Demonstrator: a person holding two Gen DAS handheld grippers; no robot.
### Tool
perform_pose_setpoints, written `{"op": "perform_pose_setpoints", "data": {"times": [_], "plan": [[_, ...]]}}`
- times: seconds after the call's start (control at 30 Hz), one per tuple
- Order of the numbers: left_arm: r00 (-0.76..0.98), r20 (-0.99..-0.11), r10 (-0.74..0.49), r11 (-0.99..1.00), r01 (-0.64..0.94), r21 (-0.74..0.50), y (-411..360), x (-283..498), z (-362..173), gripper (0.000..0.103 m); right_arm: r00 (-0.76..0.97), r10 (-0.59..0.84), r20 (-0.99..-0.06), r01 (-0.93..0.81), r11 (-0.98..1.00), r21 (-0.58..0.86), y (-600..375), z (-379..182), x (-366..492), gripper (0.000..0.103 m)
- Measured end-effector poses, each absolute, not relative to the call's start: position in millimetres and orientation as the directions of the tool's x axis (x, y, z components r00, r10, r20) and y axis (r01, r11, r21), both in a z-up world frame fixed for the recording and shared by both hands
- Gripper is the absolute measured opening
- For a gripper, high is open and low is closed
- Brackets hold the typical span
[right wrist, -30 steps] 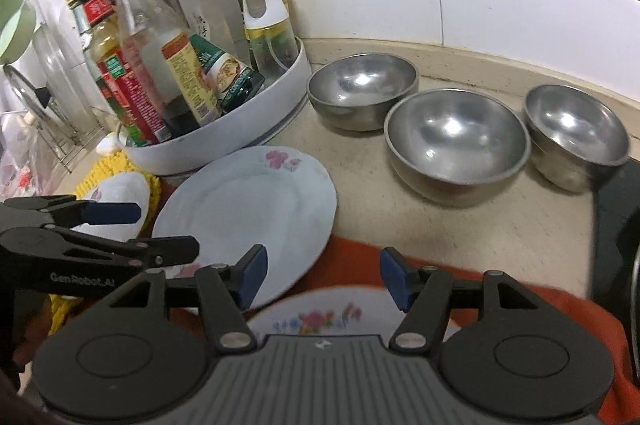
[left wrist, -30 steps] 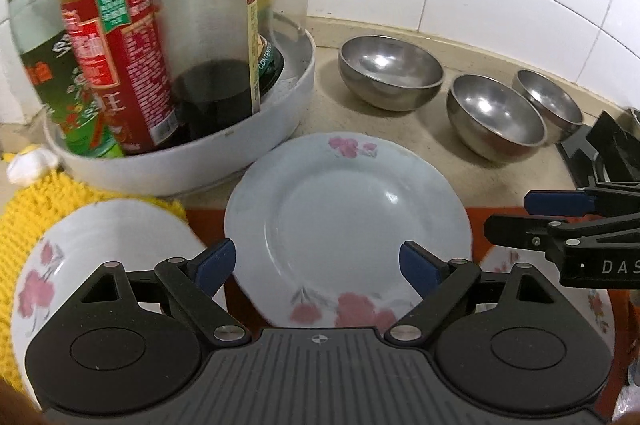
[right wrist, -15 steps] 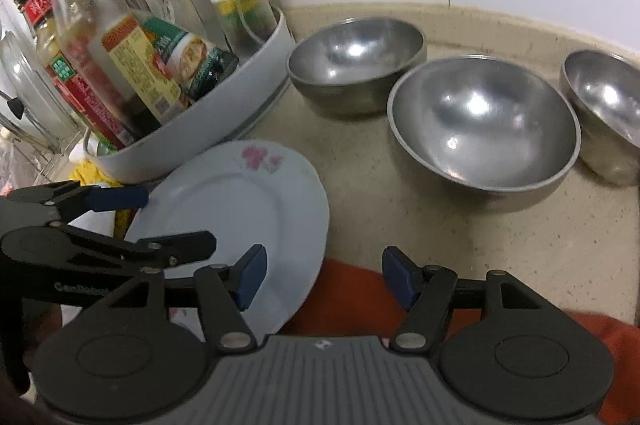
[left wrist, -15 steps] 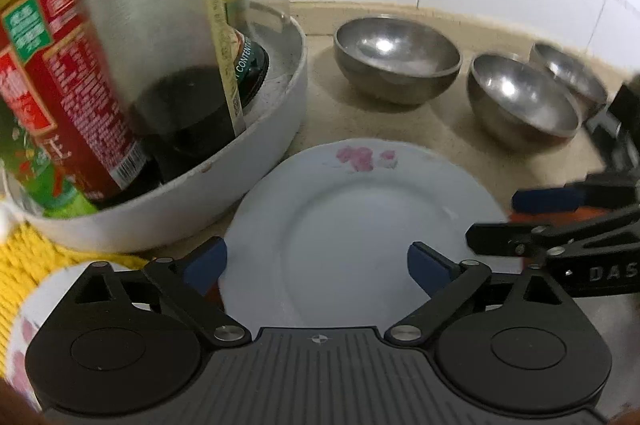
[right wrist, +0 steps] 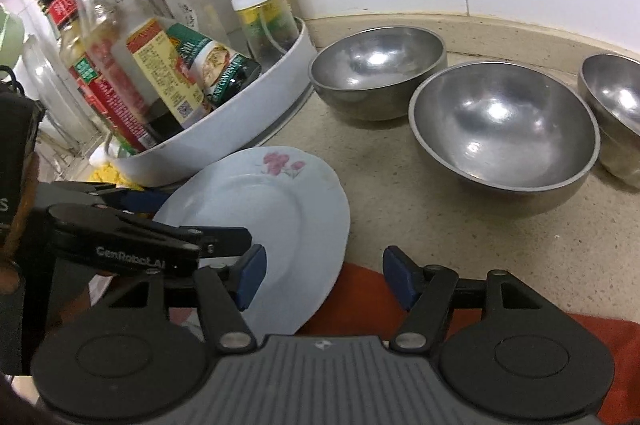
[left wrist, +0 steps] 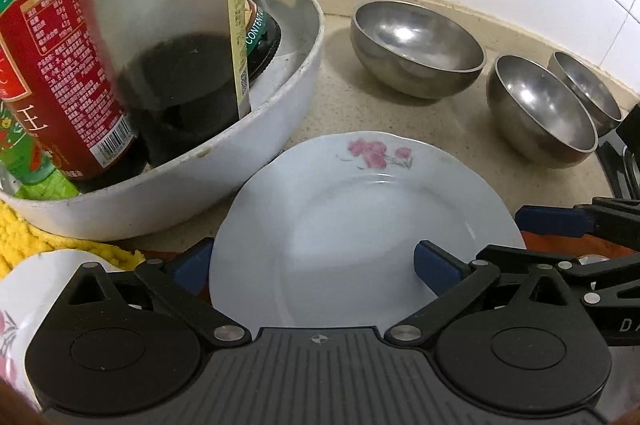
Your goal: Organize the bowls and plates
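Barely started imo — left gripper (left wrist: 314, 263) is spread wide around the plate's (left wrist: 360, 217) near edge but not clamped, right gripper (right wrist: 322, 279) gaping over the counter w/ nothing in it, and all 3 bowls (right wrist: 504, 129) sit unstacked by the wall.

The plate (left wrist: 360, 217) is pale bluish white with a pink flower sprig on its rim. The three bowls (right wrist: 504, 129) are bare silvery steel. The condiment turntable (left wrist: 240, 153) is white and holds a red-labelled bottle (left wrist: 56, 65) and a clear bottle of dark sauce (left wrist: 176, 65). An orange-red mat (right wrist: 360, 301) and a yellow cloth (left wrist: 24, 233) lie on the beige speckled counter (right wrist: 400, 185). Both grippers' fingertips (left wrist: 436, 267) are blue on black frames.
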State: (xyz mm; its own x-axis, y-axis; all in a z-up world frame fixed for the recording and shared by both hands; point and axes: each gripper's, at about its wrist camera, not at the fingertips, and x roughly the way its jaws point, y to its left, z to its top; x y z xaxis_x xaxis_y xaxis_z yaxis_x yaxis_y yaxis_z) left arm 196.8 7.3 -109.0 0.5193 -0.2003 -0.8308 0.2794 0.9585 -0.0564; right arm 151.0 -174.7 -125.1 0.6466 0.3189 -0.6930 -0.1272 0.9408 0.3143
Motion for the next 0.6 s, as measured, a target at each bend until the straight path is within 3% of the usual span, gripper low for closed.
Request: {"op": "perform_pose_setpoints", "data": {"times": [0.6], "plan": [[0.527, -0.841, -0.122, 0.988, 0.149, -0.05, -3.8, 193.3, -110.6, 0.103, 0.634, 0.365, -0.682, -0.161, 0.925, 0.345, -175.4, -125.9, 151.8, 0.06]]}}
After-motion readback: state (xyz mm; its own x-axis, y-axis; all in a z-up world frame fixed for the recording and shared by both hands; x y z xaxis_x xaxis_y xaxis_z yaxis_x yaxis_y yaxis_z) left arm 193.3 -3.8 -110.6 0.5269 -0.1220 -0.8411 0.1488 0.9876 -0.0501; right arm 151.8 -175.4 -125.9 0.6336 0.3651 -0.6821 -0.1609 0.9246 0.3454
